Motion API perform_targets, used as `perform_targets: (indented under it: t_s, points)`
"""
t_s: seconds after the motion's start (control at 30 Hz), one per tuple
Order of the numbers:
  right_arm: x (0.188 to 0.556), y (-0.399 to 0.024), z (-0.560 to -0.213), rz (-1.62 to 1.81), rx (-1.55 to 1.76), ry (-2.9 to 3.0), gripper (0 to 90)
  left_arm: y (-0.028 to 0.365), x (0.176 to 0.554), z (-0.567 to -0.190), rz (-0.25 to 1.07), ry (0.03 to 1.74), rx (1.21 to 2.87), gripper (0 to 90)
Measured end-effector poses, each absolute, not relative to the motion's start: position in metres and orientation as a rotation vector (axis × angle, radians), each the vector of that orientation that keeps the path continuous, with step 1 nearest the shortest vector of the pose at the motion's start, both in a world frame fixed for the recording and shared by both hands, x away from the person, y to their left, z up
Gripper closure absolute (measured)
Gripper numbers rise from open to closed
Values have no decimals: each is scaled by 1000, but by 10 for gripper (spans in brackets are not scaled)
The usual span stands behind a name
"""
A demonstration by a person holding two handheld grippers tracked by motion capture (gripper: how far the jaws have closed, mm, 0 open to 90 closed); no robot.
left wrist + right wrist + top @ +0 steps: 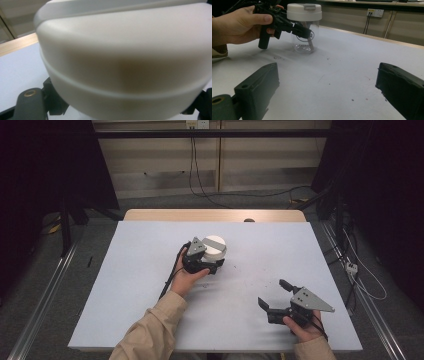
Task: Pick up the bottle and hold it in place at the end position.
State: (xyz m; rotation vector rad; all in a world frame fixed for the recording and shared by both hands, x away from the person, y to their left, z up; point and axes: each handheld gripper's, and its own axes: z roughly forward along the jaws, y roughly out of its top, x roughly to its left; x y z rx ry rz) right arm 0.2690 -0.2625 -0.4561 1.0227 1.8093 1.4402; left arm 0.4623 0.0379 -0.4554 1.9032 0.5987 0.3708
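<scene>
Laboratory recording bay: bare desk (150,320) at frame centre, black curtains (45,165) at both sides, floor rails (42,295), trailing cables (200,180) at top.

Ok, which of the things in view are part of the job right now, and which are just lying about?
In the job:
- clear jar with white lid
- left gripper, shut on the jar just below the lid

Lying about:
- right gripper, open, apart from the jar
- cables on the floor behind the table
- wall socket
</scene>
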Motion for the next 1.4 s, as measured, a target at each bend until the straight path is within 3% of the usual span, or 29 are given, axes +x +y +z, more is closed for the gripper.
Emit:
perform_targets:
  t_s: [0.83,1.23,1.4]
  points:
    - [270,-257,-458,1439,1022,1836,40,42,452,-450,416,588,1967,148]
    - [277,-247,-458,1430,1021,1851,40,37,451,-459,454,670,1952,119]
    - [281,-244,-456,1420,1027,1856,40,35,451,-460,451,650,1954,179]
